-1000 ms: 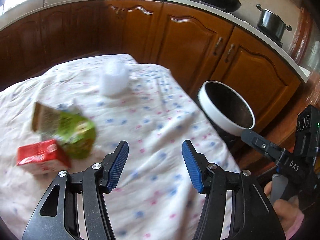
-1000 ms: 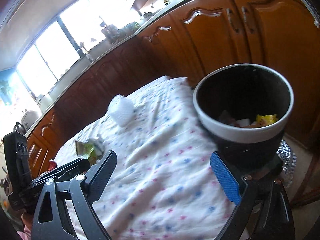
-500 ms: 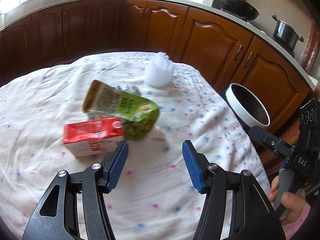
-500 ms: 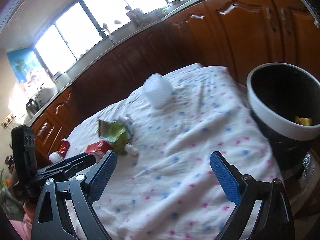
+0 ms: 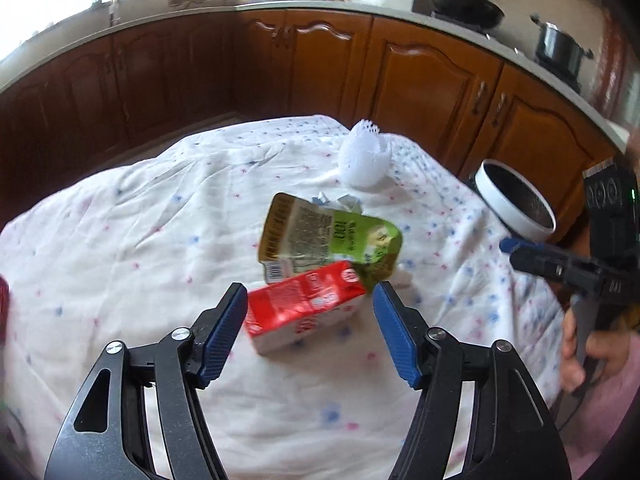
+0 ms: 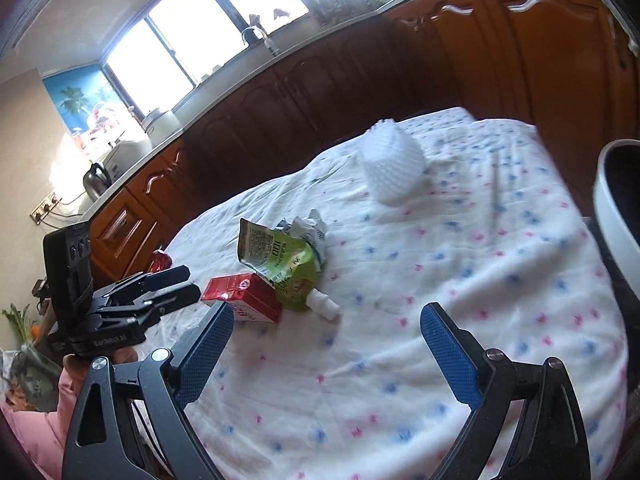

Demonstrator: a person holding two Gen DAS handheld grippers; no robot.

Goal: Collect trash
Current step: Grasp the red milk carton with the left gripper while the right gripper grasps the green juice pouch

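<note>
- The red carton point(image 5: 306, 309) was seen lying at center frame on the dotted tablecloth point(image 5: 160, 216), flanked by the spread blue pads of the left gripper point(image 5: 310, 330), nothing pinched yet.
- A green pouch point(image 5: 332, 240) was propped against the carton, touching it, with crumpled wrappers just behind.
- A white foam net point(image 5: 363, 156) was spotted further up.
- The bin point(image 5: 518, 206) was parked off the cloth's right edge.
- The right gripper point(image 6: 326, 354) was held wide apart too, low in its frame, nothing in it.

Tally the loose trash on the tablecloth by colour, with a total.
Red: 1, carton
Green: 1, pouch
White: 2, foam net, crumpled wrapper
Total: 4
</note>
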